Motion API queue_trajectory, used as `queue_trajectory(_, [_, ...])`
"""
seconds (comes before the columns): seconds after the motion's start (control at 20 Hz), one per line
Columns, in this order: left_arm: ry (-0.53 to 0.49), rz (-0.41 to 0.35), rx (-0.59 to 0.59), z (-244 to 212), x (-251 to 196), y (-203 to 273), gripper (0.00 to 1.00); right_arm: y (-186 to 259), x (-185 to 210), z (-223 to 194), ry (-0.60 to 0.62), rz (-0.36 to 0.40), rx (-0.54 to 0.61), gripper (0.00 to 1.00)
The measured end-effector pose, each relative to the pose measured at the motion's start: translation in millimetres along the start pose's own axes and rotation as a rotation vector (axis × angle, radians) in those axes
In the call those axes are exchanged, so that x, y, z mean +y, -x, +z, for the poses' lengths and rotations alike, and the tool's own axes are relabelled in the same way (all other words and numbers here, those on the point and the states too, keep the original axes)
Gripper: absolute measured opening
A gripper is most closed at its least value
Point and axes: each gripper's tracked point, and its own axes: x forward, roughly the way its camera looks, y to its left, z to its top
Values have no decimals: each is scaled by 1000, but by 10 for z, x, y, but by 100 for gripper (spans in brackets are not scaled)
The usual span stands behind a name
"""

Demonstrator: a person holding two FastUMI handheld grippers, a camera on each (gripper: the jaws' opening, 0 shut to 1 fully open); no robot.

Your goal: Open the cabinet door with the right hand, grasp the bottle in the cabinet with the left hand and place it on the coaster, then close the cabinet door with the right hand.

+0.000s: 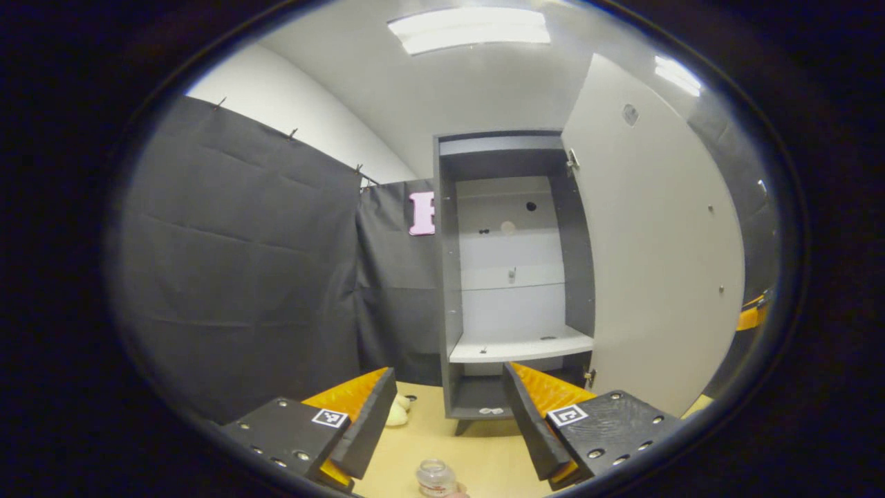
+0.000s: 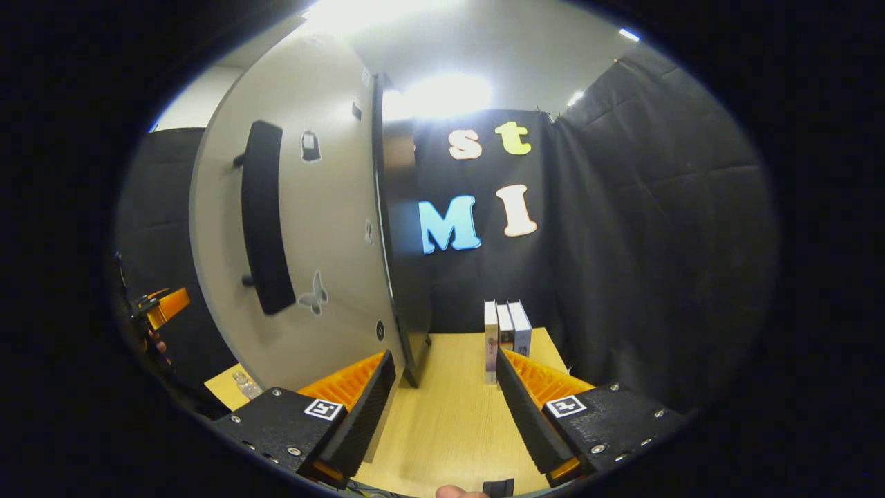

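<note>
The grey cabinet (image 1: 449, 277) stands open ahead in the left gripper view, its white door (image 1: 657, 263) swung out to the right. Its white shelf (image 1: 518, 346) holds no bottle. A small clear bottle (image 1: 435, 477) stands upright on the wooden table, low between the fingers of my left gripper (image 1: 448, 373), which is open and apart from it. In the right gripper view my right gripper (image 2: 442, 356) is open, just right of the door's outer face (image 2: 311, 228) with its dark handle (image 2: 263, 221). The bottle (image 2: 242, 379) shows small at lower left.
A few small books (image 2: 505, 332) stand upright on the table (image 2: 449, 415) just beyond the right gripper. Small pale objects (image 1: 397, 413) lie left of the cabinet's foot. Black cloth walls close in on both sides. A hand with the other gripper (image 2: 162, 304) shows at far left.
</note>
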Motion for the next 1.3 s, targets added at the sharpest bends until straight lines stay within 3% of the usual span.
queue_trajectory(0.1, [-48, 22, 31, 107, -1, 55, 89, -12, -9, 238, -14, -11, -42, 91])
queue_trajectory(0.35, [-7, -32, 124, 47, -411, 280, 88, -9, 149, 567, -82, 11, -81, 91])
queue_trajectory(0.4, [8, -49, 129, 39, -449, 292, 93, 8, 187, 625, -77, 16, -98, 91])
queue_trajectory(0.55, [16, -85, 150, -57, -518, 232, 88, 74, 375, 758, -31, 40, -147, 89])
queue_trajectory(0.65, [24, -114, 151, -50, -552, 217, 94, 117, 538, 776, 15, 59, -154, 91])
queue_trajectory(0.7, [23, -124, 142, -26, -546, 197, 88, 141, 600, 769, 34, 55, -153, 91])
queue_trajectory(0.8, [14, -140, 128, 9, -562, 167, 88, 146, 635, 808, 84, 48, -171, 89])
queue_trajectory(0.9, [24, -167, 119, 11, -587, 136, 94, 126, 815, 766, 75, 80, -153, 89])
queue_trajectory(1.05, [18, -201, 125, -33, -612, 103, 83, 118, 1099, 766, 76, 126, -139, 89])
queue_trajectory(1.1, [18, -211, 131, -15, -626, 114, 89, 101, 1211, 752, 80, 137, -137, 89])
queue_trajectory(1.25, [25, -240, 133, -15, -649, 86, 89, 47, 1551, 758, 83, 155, -135, 89])
queue_trajectory(1.3, [24, -246, 136, -29, -648, 83, 94, 31, 1664, 773, 88, 156, -131, 89])
